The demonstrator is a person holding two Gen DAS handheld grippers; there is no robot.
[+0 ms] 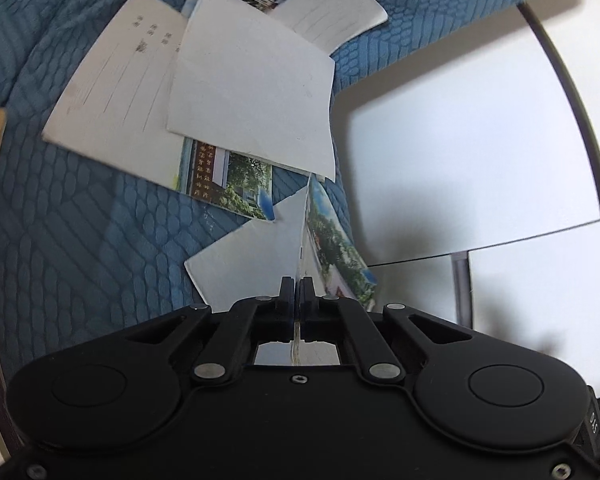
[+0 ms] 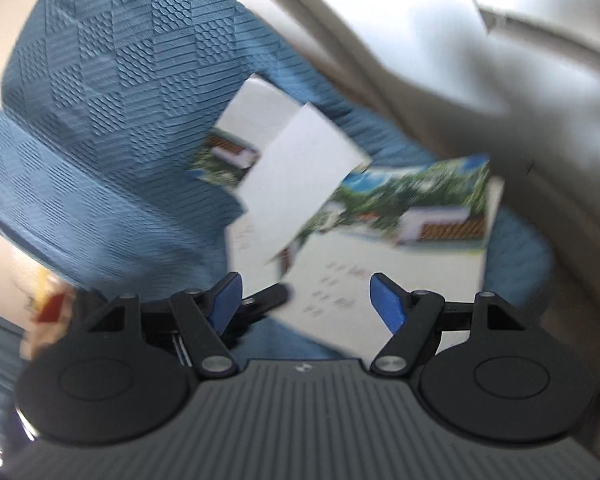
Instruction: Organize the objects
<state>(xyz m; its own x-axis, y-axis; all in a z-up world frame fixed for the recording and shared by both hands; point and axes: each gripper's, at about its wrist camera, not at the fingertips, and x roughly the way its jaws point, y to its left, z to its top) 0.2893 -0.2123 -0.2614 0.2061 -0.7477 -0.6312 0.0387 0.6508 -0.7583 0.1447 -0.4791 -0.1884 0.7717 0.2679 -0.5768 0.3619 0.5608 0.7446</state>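
Blue quilted fabric [image 1: 80, 248] with an embossed pattern is seen covering the surface in the left wrist view; a loose heap of postcards is spread on it; a cream postcard with printed address lines [image 1: 112, 96] lies face down at the left, overlapped by a blank white card [image 1: 252, 96], and a photo postcard showing trees and a building [image 1: 236, 184] is partly covered by both; another lined card [image 1: 328, 12] lies at the top. The black left hand-held gripper [image 1: 297, 292] is pressed together on a thin stack of postcards [image 1: 300, 240], held edge-on so that a white back shows to the left and a printed photo side to the right; a white panel [image 1: 460, 132] is seen to the right of the fabric.

In the right wrist view, which is blurred, the right hand-held gripper [image 2: 306, 300] with blue pads [image 2: 226, 300] is spread wide, with nothing pinched; beyond it, cards lie on the same blue fabric [image 2: 100, 120]: a white card [image 2: 300, 176], a photo postcard [image 2: 420, 204] and a cream card with printed characters [image 2: 360, 280].
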